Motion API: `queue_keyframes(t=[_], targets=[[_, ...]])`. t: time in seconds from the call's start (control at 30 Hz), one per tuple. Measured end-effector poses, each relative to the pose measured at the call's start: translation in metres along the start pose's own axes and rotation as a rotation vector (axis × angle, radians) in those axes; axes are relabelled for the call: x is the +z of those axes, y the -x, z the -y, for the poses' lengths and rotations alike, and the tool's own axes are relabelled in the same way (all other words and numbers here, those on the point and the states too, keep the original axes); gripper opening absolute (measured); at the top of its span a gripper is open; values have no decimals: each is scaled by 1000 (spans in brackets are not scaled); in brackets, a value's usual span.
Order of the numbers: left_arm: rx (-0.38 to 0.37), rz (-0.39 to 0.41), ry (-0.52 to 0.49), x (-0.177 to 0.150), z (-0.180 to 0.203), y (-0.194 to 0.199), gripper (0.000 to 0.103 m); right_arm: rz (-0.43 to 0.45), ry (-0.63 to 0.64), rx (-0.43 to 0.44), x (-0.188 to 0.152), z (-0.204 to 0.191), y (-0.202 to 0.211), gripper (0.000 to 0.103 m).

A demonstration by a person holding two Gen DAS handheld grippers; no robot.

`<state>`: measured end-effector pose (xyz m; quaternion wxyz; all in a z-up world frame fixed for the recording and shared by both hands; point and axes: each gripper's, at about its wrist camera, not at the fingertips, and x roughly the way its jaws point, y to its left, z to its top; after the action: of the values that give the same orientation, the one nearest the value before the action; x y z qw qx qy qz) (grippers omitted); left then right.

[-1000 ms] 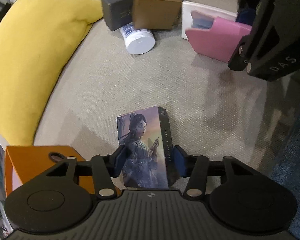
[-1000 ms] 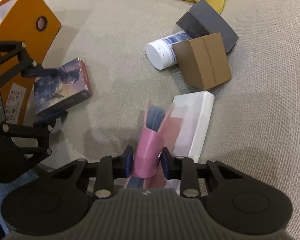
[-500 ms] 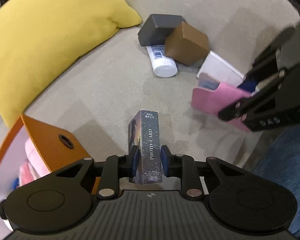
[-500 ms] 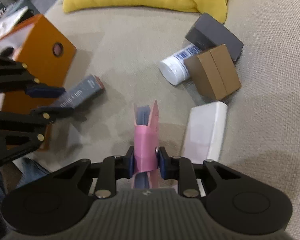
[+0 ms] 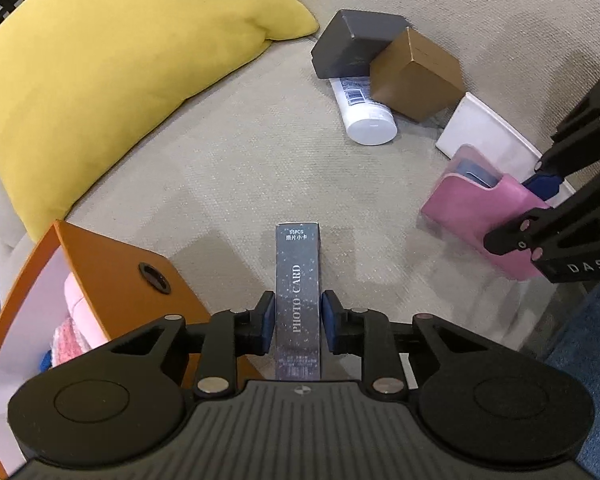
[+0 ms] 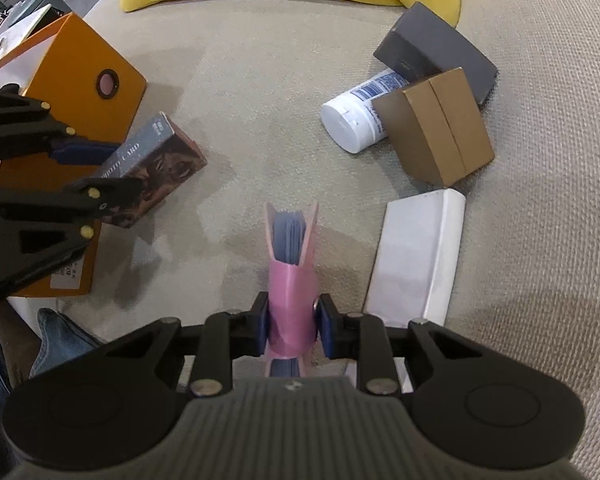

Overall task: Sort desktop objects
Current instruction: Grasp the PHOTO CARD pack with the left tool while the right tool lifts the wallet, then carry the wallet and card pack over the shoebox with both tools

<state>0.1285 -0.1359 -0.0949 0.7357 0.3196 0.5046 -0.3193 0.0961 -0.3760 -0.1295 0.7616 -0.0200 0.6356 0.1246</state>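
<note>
While your left claw (image 5: 298, 322) pinches the photo card box (image 5: 298, 300) edge-on and your right claw (image 6: 292, 328) clamps the pink card holder (image 6: 291, 280), both are lifted off the sofa; next, likely carry each to the orange box (image 5: 112, 280) at nine o'clock.

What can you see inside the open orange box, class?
Inside the open orange box, the left wrist view shows something pale pink, a pink-and-white knitted-looking item and a bit of blue below it. The box's orange wall hides the rest of the contents.
</note>
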Motion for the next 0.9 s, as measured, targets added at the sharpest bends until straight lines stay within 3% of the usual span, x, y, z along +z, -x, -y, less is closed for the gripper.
queue_keyframes(t=[0.27,0.4,0.6,0.9], targets=[[-21,19,63,-3,-6,1,26,-2,-28,5,-2,2,3,24],[-60,62,102,-9,-10,20,26,25,-37,10,-5,-2,11,24],[-112,175,143,-31,-18,82,26,125,-55,50,-5,-17,51,24],[-80,323,253,-92,-65,174,26,325,-49,203,-9,-83,125,24]])
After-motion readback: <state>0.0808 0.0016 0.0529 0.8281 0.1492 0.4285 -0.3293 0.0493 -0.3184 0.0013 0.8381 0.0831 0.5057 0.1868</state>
